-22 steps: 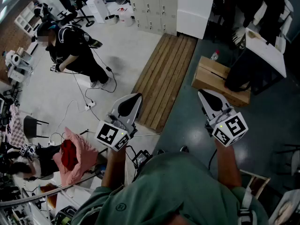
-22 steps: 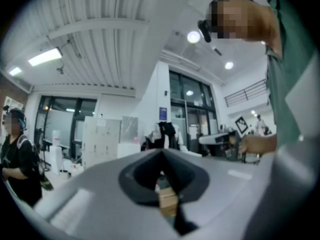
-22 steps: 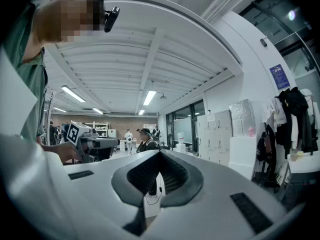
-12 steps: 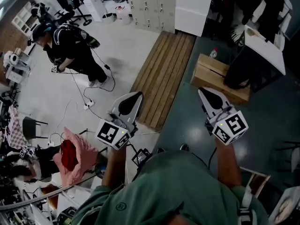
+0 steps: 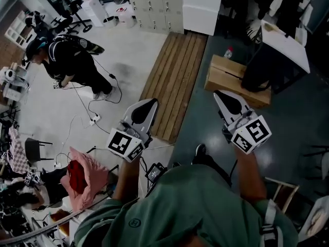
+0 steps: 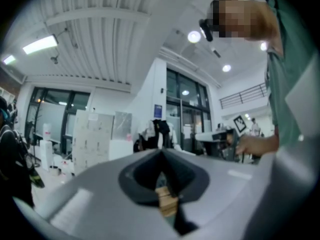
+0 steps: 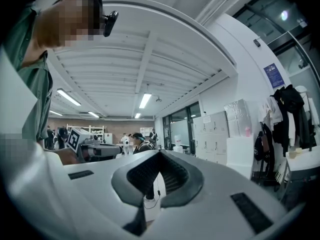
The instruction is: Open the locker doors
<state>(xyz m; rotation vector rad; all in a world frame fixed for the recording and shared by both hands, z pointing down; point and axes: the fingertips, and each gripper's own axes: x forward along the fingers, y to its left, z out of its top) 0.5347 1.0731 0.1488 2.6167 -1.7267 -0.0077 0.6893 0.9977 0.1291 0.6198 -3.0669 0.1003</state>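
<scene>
The grey lockers (image 5: 154,4) stand far ahead against the back wall, doors closed; they also show small in the left gripper view as pale lockers (image 6: 92,139) and in the right gripper view as lockers (image 7: 215,134). My left gripper (image 5: 150,104) is held level at waist height over the floor, jaws together with nothing in them. My right gripper (image 5: 218,93) is held the same way, shut and empty. In their own views, the left gripper (image 6: 161,152) and the right gripper (image 7: 159,155) both point toward the lockers, well short of them.
A wooden boardwalk (image 5: 177,81) runs toward the lockers. A wooden crate (image 5: 231,78) and a dark table with a white top (image 5: 285,42) sit to the right. A white cabinet (image 5: 203,6) stands beside the lockers. A person in black (image 5: 72,60) bends over cables at left.
The whole scene has slid down and toward me in the head view, so the lockers and boardwalk appear a little nearer. Both grippers keep the same pose, shut.
</scene>
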